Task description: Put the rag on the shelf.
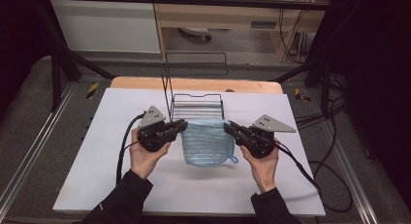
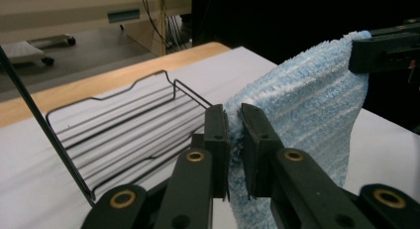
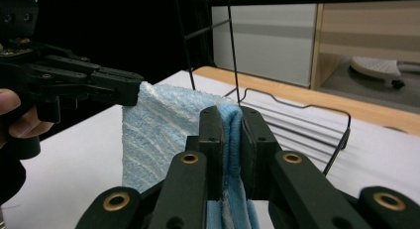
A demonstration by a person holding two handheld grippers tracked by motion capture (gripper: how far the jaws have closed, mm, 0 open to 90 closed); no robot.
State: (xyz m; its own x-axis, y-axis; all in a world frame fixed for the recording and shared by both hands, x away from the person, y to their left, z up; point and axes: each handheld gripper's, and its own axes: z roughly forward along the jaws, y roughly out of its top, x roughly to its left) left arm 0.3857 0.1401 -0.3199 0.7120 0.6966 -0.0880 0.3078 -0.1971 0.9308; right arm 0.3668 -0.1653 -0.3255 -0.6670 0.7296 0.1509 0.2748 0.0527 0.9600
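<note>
**A:** You've got the blue towel [image 1: 207,141] by its two top corners, one in each tool. Your left gripper [image 1: 180,126] has its jaws pressed together on the left corner, and your right gripper [image 1: 229,127] is clamped on the right corner the same way. In the left gripper view the pile [image 2: 302,115] bulges out on either side of the pads, so the pinch looks firm.

**B:** Why corners, and why both?

**A:** Because a cloth held at one point bunches. With the top edge taken at both ends and your hands apart, it hangs as a flat sheet between the grippers, lower hem drooping toward the white mat [image 1: 97,151]. The hanging loop [image 1: 234,159] sits at the lower right corner, out of the way.

**B:** And where is it relative to the rack?

**A:** Just on your side of the black wire rack [image 1: 197,106], which stands near the far edge of the mat, about midway across. The towel's top edge lines up with the rack's near rim. From the right gripper view the rack [image 3: 302,125] lies behind the towel [image 3: 158,135], apart from it as far as I can tell.

**B:** So the hold is a carrying hold?

**A:** I'd judge so: spread and hanging free, ready to be laid or draped. Whether the hem is touching the mat, I can't tell.
</note>
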